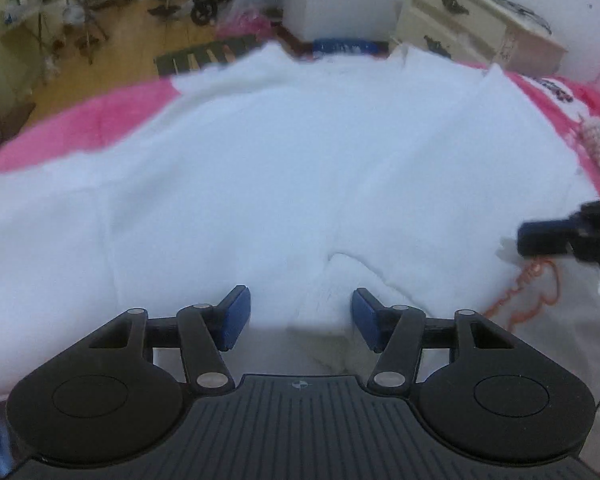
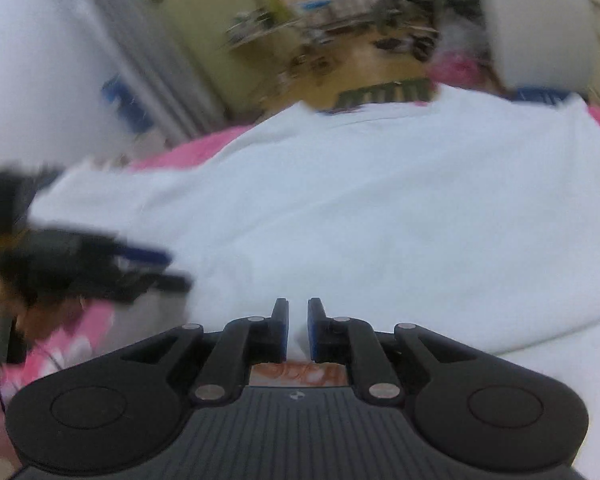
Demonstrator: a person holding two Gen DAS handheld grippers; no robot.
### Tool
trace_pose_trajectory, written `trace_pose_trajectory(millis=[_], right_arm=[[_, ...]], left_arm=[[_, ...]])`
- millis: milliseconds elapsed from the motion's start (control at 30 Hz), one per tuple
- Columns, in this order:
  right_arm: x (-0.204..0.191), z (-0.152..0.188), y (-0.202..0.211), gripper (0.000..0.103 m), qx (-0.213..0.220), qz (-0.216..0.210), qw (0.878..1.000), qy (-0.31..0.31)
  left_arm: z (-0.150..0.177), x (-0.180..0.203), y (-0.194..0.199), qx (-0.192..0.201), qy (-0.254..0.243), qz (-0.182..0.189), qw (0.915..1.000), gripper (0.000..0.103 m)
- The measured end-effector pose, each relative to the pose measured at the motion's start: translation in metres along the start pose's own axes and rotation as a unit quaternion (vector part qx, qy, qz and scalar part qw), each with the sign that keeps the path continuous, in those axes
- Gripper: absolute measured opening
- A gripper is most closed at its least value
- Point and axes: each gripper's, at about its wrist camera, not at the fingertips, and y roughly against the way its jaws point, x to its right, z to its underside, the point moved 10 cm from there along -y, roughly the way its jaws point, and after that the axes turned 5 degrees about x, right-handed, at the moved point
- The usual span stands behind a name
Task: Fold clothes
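Left wrist view: left tool (image 1: 300, 320) gapes over a white cotton garment (image 1: 280, 168) spread on a pink bed (image 1: 100, 124), while right tool (image 2: 298, 330) pinches its hem.

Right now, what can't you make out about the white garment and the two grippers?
- Right gripper grip: jaws nearly shut on the white garment; pinch point too blurred to confirm.
- Orange print: folds hide most of it.
- Left gripper in the right wrist view: motion-blurred.
- Garment's near hem: hidden behind gripper bodies.
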Motion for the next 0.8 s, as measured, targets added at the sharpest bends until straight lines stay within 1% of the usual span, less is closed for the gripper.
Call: trace_pose_trajectory(millis=[33, 67, 100, 133, 167, 300, 333, 400, 433, 467, 500, 533, 600, 667, 700, 733, 767, 800], right_arm=[[-0.005, 0.002, 0.000, 0.013, -0.001, 0.003, 1.000, 0.015], [-0.009, 0.003, -0.001, 0.013, -0.002, 0.006, 1.000, 0.026], [-0.009, 0.003, -0.001, 0.013, 0.000, 0.009, 1.000, 0.030], [-0.010, 0.002, -0.002, 0.014, 0.001, 0.012, 0.999, 0.033], [-0.010, 0.001, -0.002, 0.015, 0.005, 0.014, 0.999, 0.034], [-0.020, -0.006, -0.001, 0.015, 0.022, 0.010, 0.998, 0.050], [-0.022, -0.007, -0.004, 0.015, 0.021, 0.009, 0.998, 0.057], [-0.021, -0.005, -0.014, 0.015, 0.018, 0.013, 0.998, 0.067], [-0.019, -0.003, -0.022, 0.015, 0.015, 0.018, 0.997, 0.072], [-0.014, 0.001, -0.033, 0.020, 0.010, 0.027, 0.996, 0.082], [-0.009, 0.005, -0.044, 0.022, 0.004, 0.035, 0.995, 0.092], [-0.005, 0.008, -0.053, 0.021, 0.003, 0.040, 0.994, 0.099], [-0.008, 0.003, -0.050, 0.021, 0.011, 0.038, 0.995, 0.092], [-0.021, -0.007, -0.038, 0.023, 0.033, 0.027, 0.995, 0.090], [-0.030, -0.010, -0.033, 0.023, 0.045, 0.014, 0.994, 0.094], [-0.038, -0.010, -0.030, 0.023, 0.051, 0.000, 0.993, 0.103], [-0.046, -0.007, -0.032, 0.025, 0.051, -0.010, 0.992, 0.113], [-0.052, -0.002, -0.037, 0.028, 0.045, -0.013, 0.991, 0.124]], left_arm=[[-0.002, -0.001, 0.002, 0.002, 0.005, 0.004, 1.0000, 0.039], [-0.004, -0.002, 0.003, 0.004, 0.010, 0.007, 0.9999, 0.022], [-0.006, -0.003, 0.005, 0.006, 0.015, 0.011, 0.9998, 0.014], [-0.007, -0.003, 0.006, 0.008, 0.020, 0.015, 0.9997, 0.008], [-0.009, -0.004, 0.008, 0.011, 0.025, 0.018, 0.9995, 0.007], [-0.019, -0.009, 0.015, 0.020, 0.042, 0.028, 0.9985, 0.001], [-0.021, -0.012, 0.015, 0.019, 0.041, 0.024, 0.9987, 0.002], [-0.017, -0.019, 0.007, 0.005, 0.033, 0.000, 0.9994, 0.005], [-0.015, -0.024, -0.003, 0.002, 0.030, -0.023, 0.9993, 0.005], [-0.014, -0.028, -0.011, 0.000, 0.026, -0.046, 0.9986, 0.005], [-0.013, -0.033, -0.015, 0.002, 0.024, -0.060, 0.9979, 0.005], [-0.012, -0.036, -0.015, 0.003, 0.036, -0.058, 0.9977, 0.006], [-0.011, -0.039, -0.005, 0.011, 0.062, -0.046, 0.9969, 0.015], [-0.012, -0.036, 0.015, 0.034, 0.068, -0.037, 0.9964, 0.033], [-0.011, -0.035, 0.026, 0.047, 0.067, -0.035, 0.9960, 0.035], [-0.007, -0.033, 0.035, 0.054, 0.064, -0.037, 0.9958, 0.041], [-0.002, -0.031, 0.047, 0.060, 0.064, -0.039, 0.9954, 0.048], [0.002, -0.030, 0.056, 0.063, 0.066, -0.040, 0.9950, 0.051]])
